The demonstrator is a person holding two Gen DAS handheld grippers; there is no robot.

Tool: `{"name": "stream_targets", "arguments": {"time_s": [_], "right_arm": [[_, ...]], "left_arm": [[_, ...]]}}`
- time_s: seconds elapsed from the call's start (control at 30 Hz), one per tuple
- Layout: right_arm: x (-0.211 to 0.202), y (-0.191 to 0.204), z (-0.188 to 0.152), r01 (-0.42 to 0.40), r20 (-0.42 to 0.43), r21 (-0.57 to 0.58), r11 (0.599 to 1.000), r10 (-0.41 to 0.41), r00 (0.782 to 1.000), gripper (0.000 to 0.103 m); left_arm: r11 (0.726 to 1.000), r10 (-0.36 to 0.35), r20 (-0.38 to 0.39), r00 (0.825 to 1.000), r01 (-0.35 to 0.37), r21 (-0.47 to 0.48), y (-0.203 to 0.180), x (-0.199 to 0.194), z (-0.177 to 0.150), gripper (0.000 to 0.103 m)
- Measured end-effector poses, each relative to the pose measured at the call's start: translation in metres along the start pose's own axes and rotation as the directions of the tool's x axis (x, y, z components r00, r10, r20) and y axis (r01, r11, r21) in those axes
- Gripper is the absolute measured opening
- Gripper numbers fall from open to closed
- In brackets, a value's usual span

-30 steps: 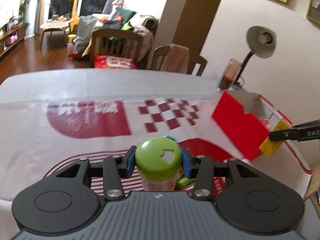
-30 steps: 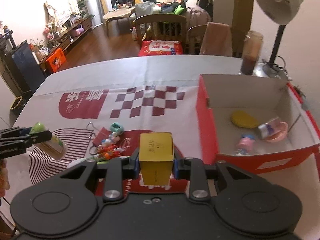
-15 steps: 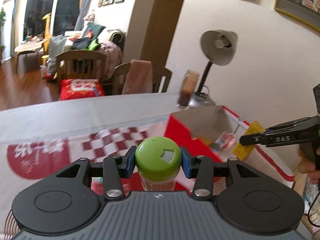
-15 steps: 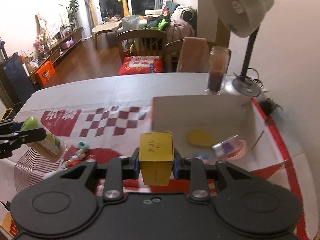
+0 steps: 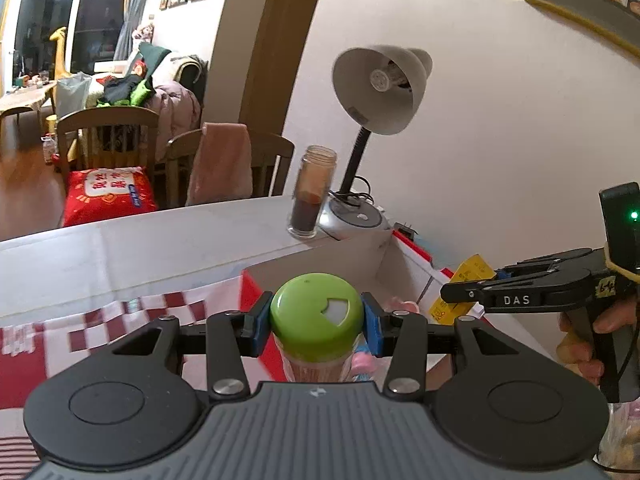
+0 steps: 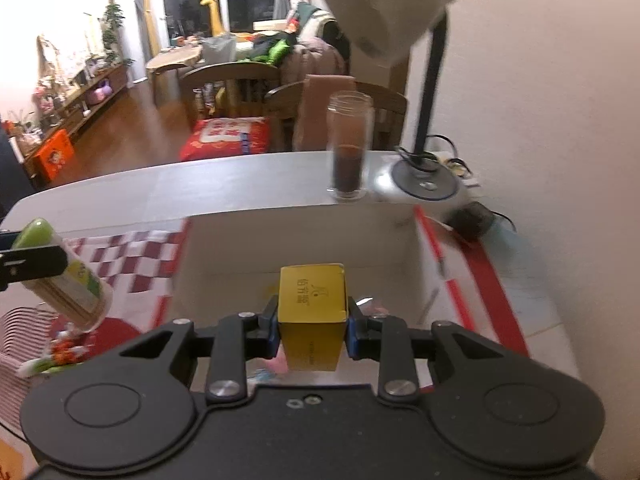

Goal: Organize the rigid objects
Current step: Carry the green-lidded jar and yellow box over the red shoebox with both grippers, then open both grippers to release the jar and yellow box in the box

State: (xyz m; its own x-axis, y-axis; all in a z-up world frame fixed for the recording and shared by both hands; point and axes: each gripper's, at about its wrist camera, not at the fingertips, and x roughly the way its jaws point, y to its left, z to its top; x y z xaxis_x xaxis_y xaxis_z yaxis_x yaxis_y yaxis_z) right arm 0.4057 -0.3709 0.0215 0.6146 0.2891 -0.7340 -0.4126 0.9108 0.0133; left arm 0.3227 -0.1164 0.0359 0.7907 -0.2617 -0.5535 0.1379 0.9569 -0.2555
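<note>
Left tongs point(image 5: 316, 322) pinching green-capped jar point(image 5: 316, 312) | right tongs point(image 6: 312, 326) pinching yellow carton point(image 6: 313, 300)

- The red box point(image 6: 476, 268) is open at the top; its white floor shows bare in the middle and toward the far wall, so there is room to come down from above.
- A few small items lie on the box floor near its front edge, partly hidden.
- Just behind the far wall stand a glass jar point(image 6: 349, 148) and a desk lamp point(image 6: 424, 180), whose shade overhangs that side.
- The wall point(image 5: 500, 120) closes the right side.
- Small toys point(image 6: 60, 354) clutter the tablecloth point(image 6: 132, 256) left of the box.
</note>
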Motion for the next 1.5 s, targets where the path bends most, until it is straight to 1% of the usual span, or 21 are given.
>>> {"name": "stream_targets", "arguments": {"time_s": [0.2, 0.33, 0.43, 0.53, 0.77, 0.97, 1.17, 1.27, 1.3, 1.37, 1.47, 1.5], "right_arm": [[0.026, -0.036, -0.002, 0.019, -0.052, 0.014, 1.000, -0.018, 0.999, 0.029], [0.042, -0.045, -0.010, 0.023, -0.090, -0.006, 1.000, -0.023, 0.996, 0.029], [0.053, -0.047, -0.017, 0.014, -0.116, -0.039, 0.999, -0.019, 0.993, 0.029], [0.063, -0.049, -0.022, -0.007, -0.144, -0.057, 0.998, -0.001, 0.990, 0.029], [0.078, -0.039, -0.030, -0.053, -0.190, -0.121, 0.991, 0.030, 0.981, 0.029], [0.093, -0.032, -0.034, -0.077, -0.220, -0.154, 0.985, 0.042, 0.974, 0.029], [0.101, -0.032, -0.035, -0.083, -0.229, -0.155, 0.984, 0.046, 0.972, 0.030], [0.104, -0.033, -0.034, -0.079, -0.230, -0.146, 0.986, 0.044, 0.972, 0.031], [0.104, -0.034, -0.034, -0.076, -0.229, -0.142, 0.987, 0.042, 0.973, 0.033], [0.104, -0.036, -0.033, -0.080, -0.226, -0.128, 0.989, 0.049, 0.973, 0.034], [0.103, -0.036, -0.033, -0.086, -0.225, -0.125, 0.988, 0.056, 0.973, 0.042], [0.102, -0.035, -0.033, -0.086, -0.224, -0.128, 0.988, 0.056, 0.973, 0.046]], "left_arm": [[0.999, 0.010, -0.057, 0.998, -0.007, 0.046, -0.025, 0.047, 0.010, 0.045], [0.995, 0.031, -0.107, 0.994, -0.021, 0.098, -0.041, 0.080, 0.011, 0.045], [0.993, 0.050, -0.146, 0.988, -0.034, 0.111, -0.047, 0.101, 0.010, 0.045], [0.990, 0.078, -0.183, 0.980, -0.054, 0.134, -0.054, 0.122, 0.006, 0.045], [0.979, 0.148, -0.265, 0.953, -0.103, 0.176, -0.061, 0.163, -0.003, 0.045], [0.974, 0.170, -0.312, 0.935, -0.112, 0.196, -0.066, 0.185, -0.012, 0.045], [0.970, 0.187, -0.331, 0.925, -0.120, 0.212, -0.067, 0.195, -0.014, 0.045], [0.965, 0.210, -0.355, 0.911, -0.135, 0.225, -0.067, 0.203, -0.016, 0.045], [0.964, 0.217, -0.361, 0.907, -0.140, 0.226, -0.067, 0.205, -0.017, 0.045], [0.966, 0.214, -0.362, 0.907, -0.141, 0.215, -0.066, 0.205, -0.018, 0.045], [0.967, 0.212, -0.366, 0.906, -0.141, 0.210, -0.065, 0.205, -0.018, 0.045], [0.968, 0.211, -0.367, 0.906, -0.141, 0.206, -0.065, 0.204, -0.018, 0.045]]}}
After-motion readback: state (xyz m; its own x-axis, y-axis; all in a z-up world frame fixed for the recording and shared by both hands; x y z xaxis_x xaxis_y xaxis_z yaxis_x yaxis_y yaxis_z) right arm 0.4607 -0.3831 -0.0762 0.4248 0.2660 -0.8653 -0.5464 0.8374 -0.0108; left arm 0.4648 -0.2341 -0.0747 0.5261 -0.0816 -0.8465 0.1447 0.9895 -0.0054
